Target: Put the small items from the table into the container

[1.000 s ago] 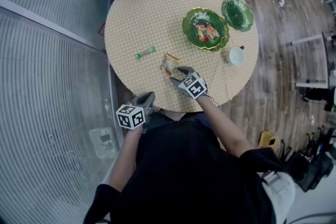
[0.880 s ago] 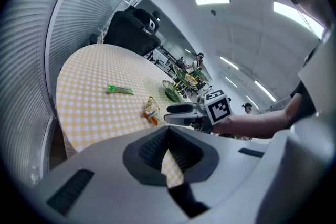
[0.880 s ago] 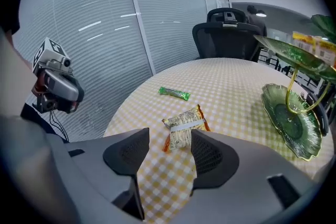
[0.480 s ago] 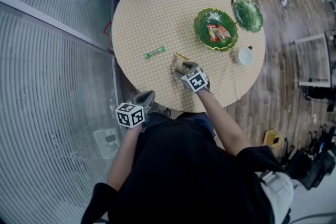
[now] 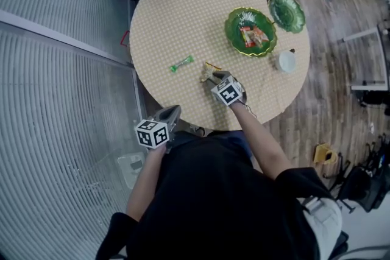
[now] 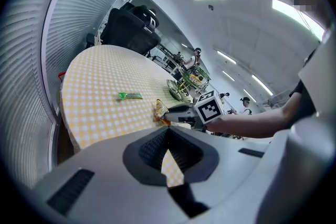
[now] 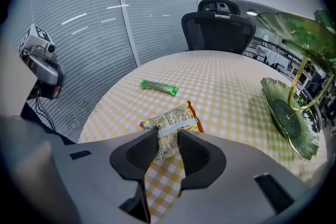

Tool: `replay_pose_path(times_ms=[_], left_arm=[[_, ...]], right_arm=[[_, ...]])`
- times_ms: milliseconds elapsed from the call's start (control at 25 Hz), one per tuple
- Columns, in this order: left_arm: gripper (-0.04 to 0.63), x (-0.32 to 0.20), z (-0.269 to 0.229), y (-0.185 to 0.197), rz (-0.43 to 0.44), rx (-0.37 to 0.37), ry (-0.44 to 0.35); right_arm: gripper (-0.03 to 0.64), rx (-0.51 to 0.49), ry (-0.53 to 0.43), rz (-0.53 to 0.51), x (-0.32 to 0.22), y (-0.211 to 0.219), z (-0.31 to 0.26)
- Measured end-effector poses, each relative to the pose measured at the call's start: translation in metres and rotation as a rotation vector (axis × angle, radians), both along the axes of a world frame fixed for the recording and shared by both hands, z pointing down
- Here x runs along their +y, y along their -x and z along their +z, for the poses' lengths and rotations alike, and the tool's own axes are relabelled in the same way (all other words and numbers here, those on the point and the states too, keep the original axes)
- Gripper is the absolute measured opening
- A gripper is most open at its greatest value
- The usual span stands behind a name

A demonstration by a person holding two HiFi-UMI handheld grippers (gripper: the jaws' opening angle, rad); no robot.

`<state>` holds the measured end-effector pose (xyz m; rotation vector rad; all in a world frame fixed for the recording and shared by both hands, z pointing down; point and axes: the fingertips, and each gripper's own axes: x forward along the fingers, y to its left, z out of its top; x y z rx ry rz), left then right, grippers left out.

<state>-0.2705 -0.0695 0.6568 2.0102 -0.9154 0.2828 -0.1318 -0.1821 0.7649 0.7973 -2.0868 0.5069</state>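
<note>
An orange-and-yellow snack packet (image 7: 170, 126) lies flat near the front edge of the round checked table (image 5: 177, 9). My right gripper (image 7: 168, 147) points down at it with the jaws closing, and the packet's near end sits between the two pads. In the head view the right gripper (image 5: 211, 75) covers part of the packet (image 5: 209, 68). A green-wrapped candy (image 5: 181, 63) lies to the left. The green leaf-shaped dish (image 5: 250, 32) holds several packets. My left gripper (image 5: 172, 112) hangs off the table's near edge, shut and empty (image 6: 167, 139).
A second, smaller green dish (image 5: 287, 12) stands raised behind the first on a gold stem. A white cup (image 5: 286, 61) sits at the table's right edge. A black office chair (image 7: 218, 26) stands at the far side. A glass wall with blinds runs along the left.
My right gripper has moved forward and down over the snack packet, and its jaws have narrowed around it. The left gripper stays shut beside the table edge.
</note>
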Motion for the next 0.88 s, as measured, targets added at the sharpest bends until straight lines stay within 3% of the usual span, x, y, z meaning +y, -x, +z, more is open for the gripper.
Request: replay_pose_path(times_ms=[400,880], left_arm=[[0.002,-0.011,-0.007,-0.020,0.039,0.004,-0.021],[0.002,-0.015,-0.019,-0.045,0.101,0.016,-0.065]], right_arm=[[0.109,0.006,-0.051,-0.019,0.002,-0.013,-0.017],[0.106,-0.038,-0.177,0.049,-0.006,-0.040,-0.082]])
